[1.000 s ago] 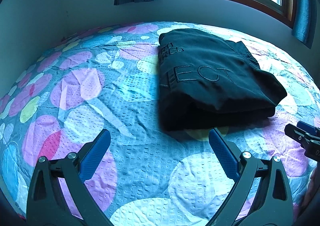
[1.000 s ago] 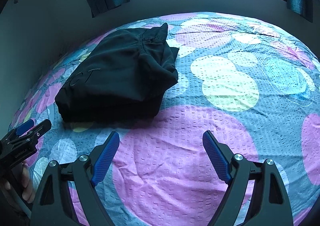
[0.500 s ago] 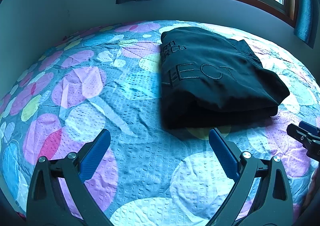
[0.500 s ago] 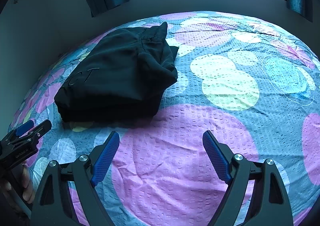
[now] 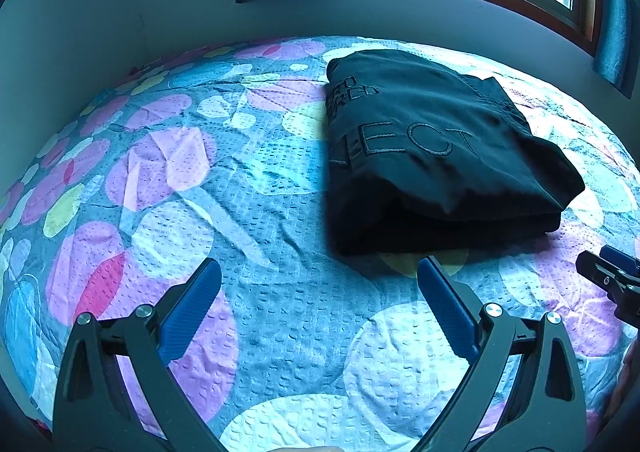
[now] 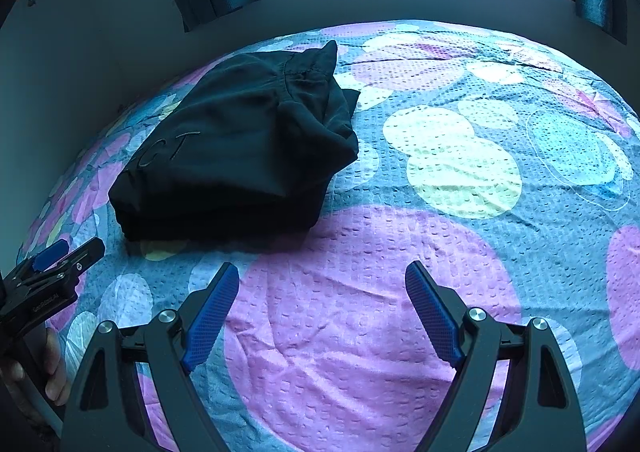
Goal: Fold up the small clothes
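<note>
Bed: a bedspread (image 5: 248,316) patterned with pink, blue and pale circles is spread over the whole bed; its weave is puckered and lightly creased, so a soft, yielding base under the cloth is to be expected.

Garment: a black garment (image 5: 432,155) with stitched lettering is seen lying on the bedspread toward the wall, already doubled into a thick, roughly square bundle with several layers stacked at its near edge (image 6: 216,219).

Handling: the garment is judged soft, limp and light; no stiffness is to be relied on, and the layers are likely to slide apart or sag if only the top one is pinched.

Hold: the near stacked edge or a corner is judged the best place to be taken, with all layers caught together.

Left gripper (image 5: 320,284): held spread wide above the bedspread, just short of the bundle's near edge, with nothing between its blue pads.

Right gripper (image 6: 322,284): likewise spread wide and empty, over a pink circle, beside the bundle's right corner.
</note>
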`<act>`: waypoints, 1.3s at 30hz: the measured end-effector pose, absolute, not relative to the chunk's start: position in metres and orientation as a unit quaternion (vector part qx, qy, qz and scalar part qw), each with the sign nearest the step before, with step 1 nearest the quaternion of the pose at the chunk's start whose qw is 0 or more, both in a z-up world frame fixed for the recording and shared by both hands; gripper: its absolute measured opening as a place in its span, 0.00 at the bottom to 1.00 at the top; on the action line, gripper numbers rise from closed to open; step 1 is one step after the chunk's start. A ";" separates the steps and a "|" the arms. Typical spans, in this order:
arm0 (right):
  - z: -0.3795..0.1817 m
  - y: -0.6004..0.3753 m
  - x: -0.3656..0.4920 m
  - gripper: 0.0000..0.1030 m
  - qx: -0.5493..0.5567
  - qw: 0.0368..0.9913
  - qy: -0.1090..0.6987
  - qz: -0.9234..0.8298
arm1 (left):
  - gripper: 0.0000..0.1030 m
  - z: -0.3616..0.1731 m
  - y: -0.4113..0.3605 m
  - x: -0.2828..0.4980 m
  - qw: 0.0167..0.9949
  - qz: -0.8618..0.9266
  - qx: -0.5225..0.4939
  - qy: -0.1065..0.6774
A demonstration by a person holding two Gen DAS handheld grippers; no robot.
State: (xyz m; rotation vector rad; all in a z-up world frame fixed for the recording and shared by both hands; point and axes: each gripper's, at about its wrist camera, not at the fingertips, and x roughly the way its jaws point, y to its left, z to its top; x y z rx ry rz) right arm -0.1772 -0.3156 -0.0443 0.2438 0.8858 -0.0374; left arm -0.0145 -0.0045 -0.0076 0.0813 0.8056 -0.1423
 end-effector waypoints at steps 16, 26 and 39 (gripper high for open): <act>-0.047 -0.313 -0.178 0.82 0.117 0.894 0.431 -0.018 | 0.96 -0.007 -0.005 -0.015 0.917 -0.069 0.044 0.390; -0.047 -0.312 -0.178 0.82 0.117 0.894 0.432 -0.017 | 0.96 -0.006 -0.005 -0.016 0.918 -0.067 0.045 0.388; -0.047 -0.312 -0.178 0.82 0.117 0.894 0.432 -0.017 | 0.96 -0.006 -0.007 -0.017 0.917 -0.068 0.046 0.389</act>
